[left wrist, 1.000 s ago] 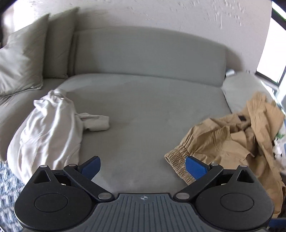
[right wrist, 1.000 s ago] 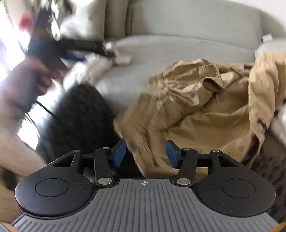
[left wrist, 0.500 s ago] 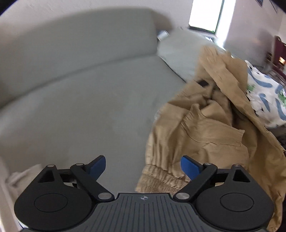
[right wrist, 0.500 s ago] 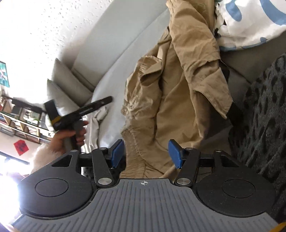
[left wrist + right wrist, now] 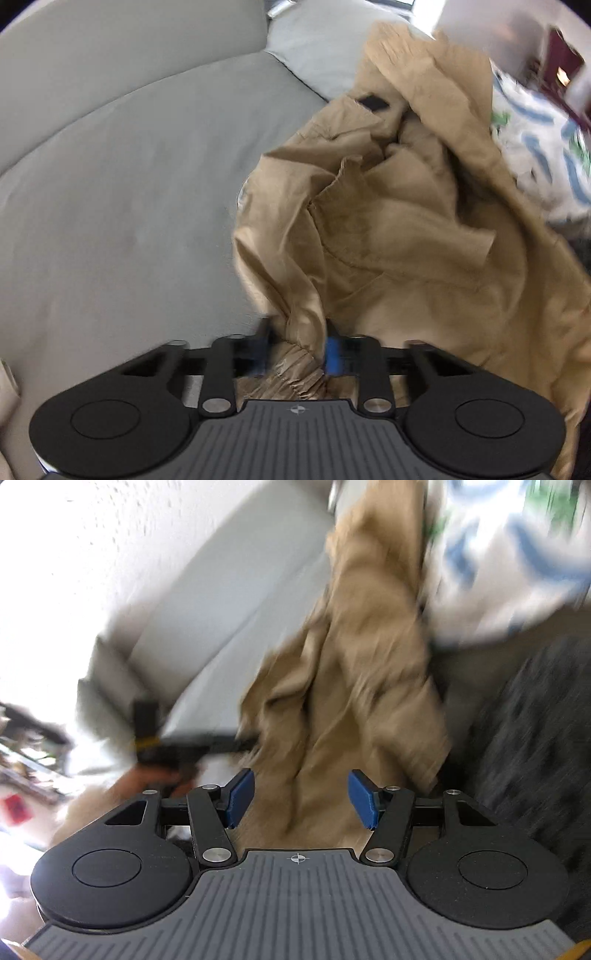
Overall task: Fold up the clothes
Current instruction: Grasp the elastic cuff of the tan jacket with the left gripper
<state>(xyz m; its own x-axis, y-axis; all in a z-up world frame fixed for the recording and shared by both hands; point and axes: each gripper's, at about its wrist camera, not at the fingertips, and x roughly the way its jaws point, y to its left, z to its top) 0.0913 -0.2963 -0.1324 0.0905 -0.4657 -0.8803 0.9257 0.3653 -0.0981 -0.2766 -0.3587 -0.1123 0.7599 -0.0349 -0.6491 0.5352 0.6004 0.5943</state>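
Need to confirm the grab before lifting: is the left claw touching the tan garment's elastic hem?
Touching. In the left wrist view the left claw, jaws just closing, pinches the tan garment's gathered elastic hem.

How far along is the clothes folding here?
Barely started. Done: nothing looks folded; the tan trousers lie crumpled on the grey sofa. In hand: the left gripper has just been closing and now pinches the trousers' elastic hem; the right gripper is open over the same cloth, not gripping. Left: spread and fold the trousers, then the blue-patterned white garment behind them.
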